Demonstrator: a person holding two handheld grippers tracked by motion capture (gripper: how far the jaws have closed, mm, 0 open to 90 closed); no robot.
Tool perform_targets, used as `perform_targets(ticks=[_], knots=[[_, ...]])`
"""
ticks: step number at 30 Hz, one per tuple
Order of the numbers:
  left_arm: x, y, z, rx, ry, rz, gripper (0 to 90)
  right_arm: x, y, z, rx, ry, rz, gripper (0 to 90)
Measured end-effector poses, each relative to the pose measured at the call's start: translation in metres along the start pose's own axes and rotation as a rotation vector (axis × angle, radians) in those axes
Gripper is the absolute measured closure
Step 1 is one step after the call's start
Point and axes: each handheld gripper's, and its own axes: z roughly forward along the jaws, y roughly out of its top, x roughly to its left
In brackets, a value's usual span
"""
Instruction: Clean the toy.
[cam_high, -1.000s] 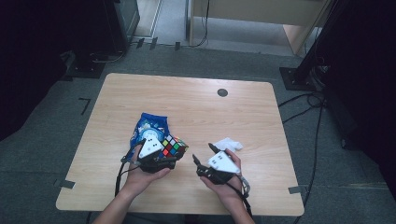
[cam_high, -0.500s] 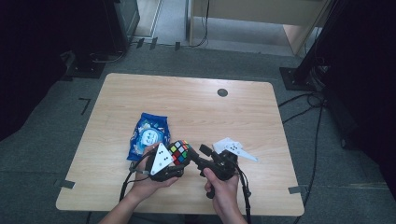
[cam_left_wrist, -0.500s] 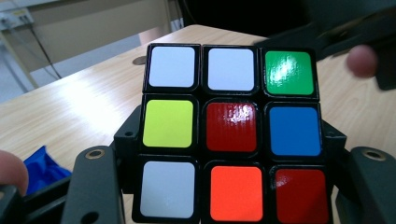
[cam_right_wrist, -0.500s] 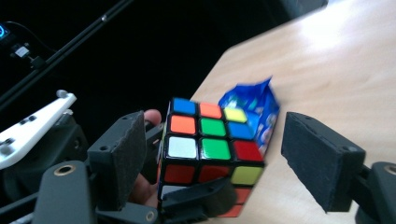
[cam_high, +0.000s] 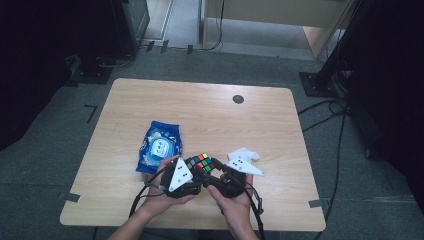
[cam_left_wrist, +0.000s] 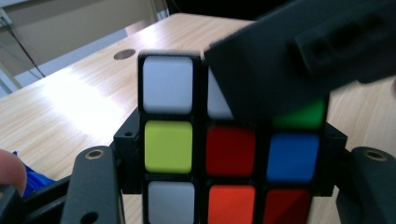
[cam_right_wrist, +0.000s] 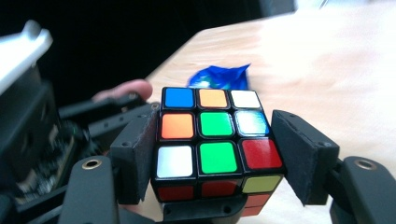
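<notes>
A scrambled Rubik's cube is held above the table's front edge, between both grippers. My left gripper is shut on it; in the left gripper view its jaws clamp the cube from both sides. My right gripper has just been closing and its pads now press on the cube's left and right faces. One right jaw crosses the cube's top in the left gripper view. The left gripper's body shows at the left of the right gripper view.
A blue packet lies on the wooden table left of the hands. A crumpled white wipe lies just right of them. A round dark grommet sits near the far edge. Cables and stands surround the table.
The left gripper carried the cube right, away from the blue packet. The right gripper rose from beside the white wipe, came up to the cube and closed on it.
</notes>
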Motion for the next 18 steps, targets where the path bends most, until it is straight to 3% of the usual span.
perform_targets(ticks=[2,4,5,7,8,9,11,12,15,18], knots=[[0.002,0.001,-0.002,-0.008,-0.005,-0.006,33.8,0.001,0.003,-0.001,0.003,0.006,-0.055,33.8],[0.007,0.002,-0.004,-0.011,-0.009,-0.036,33.9,-0.007,0.009,-0.007,-0.024,0.074,-0.033,27.6],[0.01,0.001,-0.005,-0.012,-0.008,-0.048,33.9,-0.014,0.014,-0.011,-0.044,0.084,-0.012,27.3],[0.017,0.0,-0.008,-0.01,0.0,-0.07,33.9,-0.032,0.023,-0.024,-0.094,0.048,-0.007,35.4],[0.021,0.0,-0.009,-0.012,0.004,-0.081,33.9,-0.042,0.026,-0.029,-0.109,-0.002,-0.04,41.5],[0.023,-0.001,-0.01,-0.014,0.005,-0.088,33.9,-0.055,0.026,-0.033,-0.088,-0.094,-0.109,45.9],[0.026,-0.001,-0.01,-0.015,0.006,-0.095,33.9,-0.075,0.022,-0.03,0.013,-0.219,-0.169,53.3],[0.026,-0.001,-0.01,-0.014,0.005,-0.096,33.9,-0.087,0.017,-0.027,0.067,-0.256,-0.187,54.2],[0.026,0.0,-0.01,-0.013,0.0,-0.093,33.9,-0.116,-0.003,-0.018,0.148,-0.268,-0.197,53.3],[0.026,-0.001,-0.008,-0.004,-0.003,-0.094,33.9,-0.128,-0.02,-0.006,0.208,-0.249,-0.237,51.3]])
